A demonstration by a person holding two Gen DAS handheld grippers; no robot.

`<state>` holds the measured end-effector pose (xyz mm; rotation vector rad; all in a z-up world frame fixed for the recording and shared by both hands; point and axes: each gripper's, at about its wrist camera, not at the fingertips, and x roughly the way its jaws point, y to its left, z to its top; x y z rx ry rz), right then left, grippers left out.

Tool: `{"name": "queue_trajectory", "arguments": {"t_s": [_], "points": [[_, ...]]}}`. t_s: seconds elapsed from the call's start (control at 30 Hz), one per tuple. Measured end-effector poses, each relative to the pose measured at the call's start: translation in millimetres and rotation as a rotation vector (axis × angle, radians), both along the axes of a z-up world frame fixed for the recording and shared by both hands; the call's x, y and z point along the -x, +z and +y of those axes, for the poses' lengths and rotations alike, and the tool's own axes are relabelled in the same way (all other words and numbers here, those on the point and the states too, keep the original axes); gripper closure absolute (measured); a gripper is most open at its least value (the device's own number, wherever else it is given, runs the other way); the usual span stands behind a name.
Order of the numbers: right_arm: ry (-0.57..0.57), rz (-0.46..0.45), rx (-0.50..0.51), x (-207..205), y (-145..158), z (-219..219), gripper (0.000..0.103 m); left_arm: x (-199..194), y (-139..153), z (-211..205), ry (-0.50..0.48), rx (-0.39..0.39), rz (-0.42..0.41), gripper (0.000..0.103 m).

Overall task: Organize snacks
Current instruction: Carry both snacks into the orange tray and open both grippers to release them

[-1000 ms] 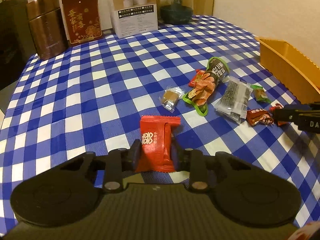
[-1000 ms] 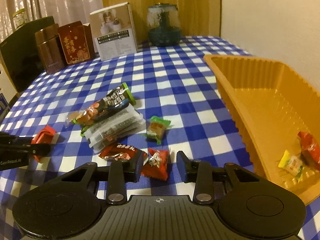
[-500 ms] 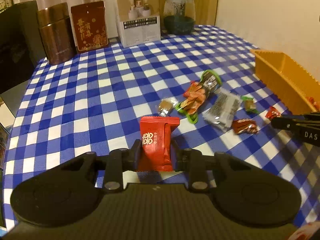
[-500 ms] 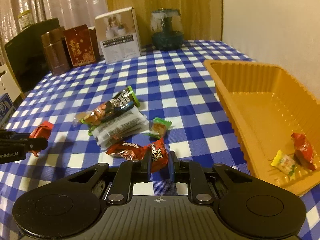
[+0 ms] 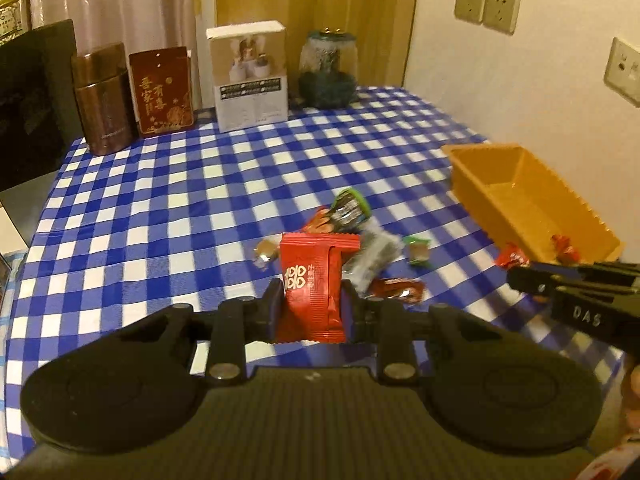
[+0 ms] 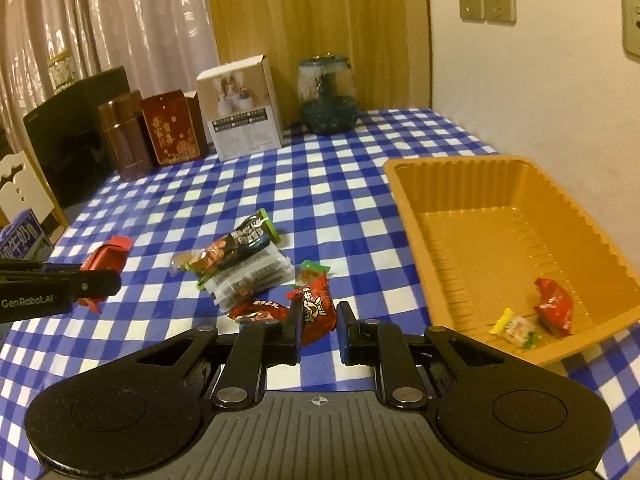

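The left gripper [image 5: 311, 308] pinched a red packet [image 5: 314, 284], whose lower edge was hidden behind the gripper's body and which covered part of the loose pile on the checked surface [image 5: 160, 208]. In the left wrist view that pile was blurred; a small tan sweet [image 5: 264, 250] lay at its left edge. In the right wrist view, four snacks lay clear in the pile: a long green-edged packet [image 6: 232, 246] resting on a clear seaweed pack [image 6: 248, 280], one small green-wrapped sweet [image 6: 312, 271] beside them, and a red wrapped sweet [image 6: 258, 310] partly hidden behind the right gripper's left finger. The right gripper [image 6: 319, 326] was pressed shut on a small red candy [image 6: 316, 312], gripping it at one side. To the right stood one orange tray [image 6: 408, 200], its near corner cut off by the gripper; inside lay two pieces, a yellow sweet [image 6: 516, 328] and a red one [image 6: 554, 306]. Four containers stood along the back: a brown canister [image 6: 124, 140], a red box [image 6: 172, 130], a white box [image 6: 240, 116] and a glass jar [image 6: 328, 96].
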<state>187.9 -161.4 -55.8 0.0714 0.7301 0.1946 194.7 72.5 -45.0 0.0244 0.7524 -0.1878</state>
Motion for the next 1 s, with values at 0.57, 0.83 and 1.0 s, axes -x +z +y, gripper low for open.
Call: {"name": "queue_trajectory", "arguments": {"t_s": [0.57,0.83,1.0], "points": [[-0.069,-0.049,0.002,27.1,34.4,-55.5,0.086,12.3,32.7,-84.4,-0.080,0.068,-0.033,0.077],[-0.126,-0.071,0.017,26.9,44.3,-95.9,0.086,5.1,37.5,-128.0,-0.129,0.103,-0.042,0.077],[-0.160,-0.079,0.024,24.3,47.0,-119.6,0.086,-2.0,37.1,-150.5,-0.146,0.125,-0.040,0.077]]}}
